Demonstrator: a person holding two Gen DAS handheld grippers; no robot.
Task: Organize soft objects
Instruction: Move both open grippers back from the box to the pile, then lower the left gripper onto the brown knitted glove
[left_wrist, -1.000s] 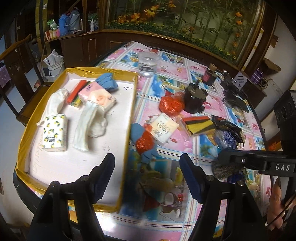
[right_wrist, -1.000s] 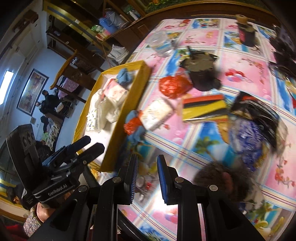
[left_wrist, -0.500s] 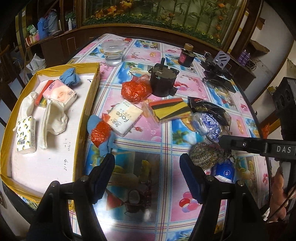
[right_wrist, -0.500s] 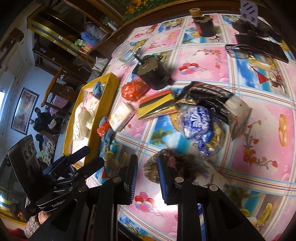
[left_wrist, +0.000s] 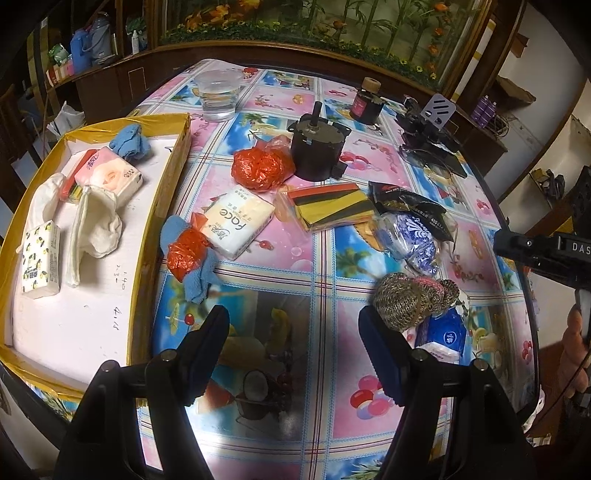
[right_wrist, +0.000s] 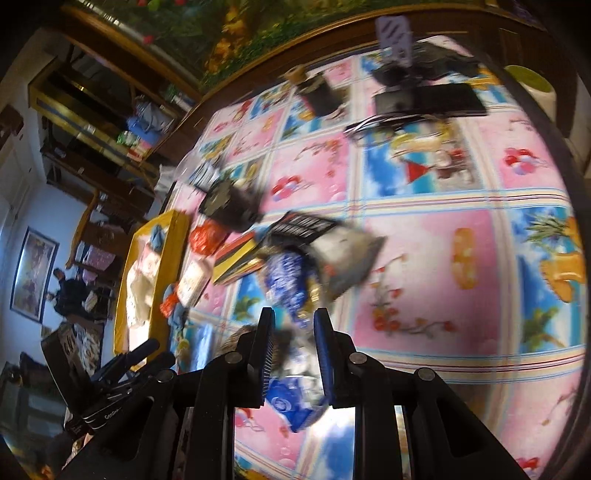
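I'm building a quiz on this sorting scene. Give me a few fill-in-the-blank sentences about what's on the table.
1. The lemon-print tissue pack lies inside the ____ tray.
2. The "face" tissue pack lies ____ the tray, on the tablecloth.
3. The left tool is ____, holding nothing.
4. The clear cup holds ____.

Missing words: yellow; outside; open; water

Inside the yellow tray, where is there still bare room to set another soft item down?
The near half of the yellow tray is bare white, bordered by the lemon tissue pack and white cloth. The far end is crowded: pink tissue pack, blue cloth.
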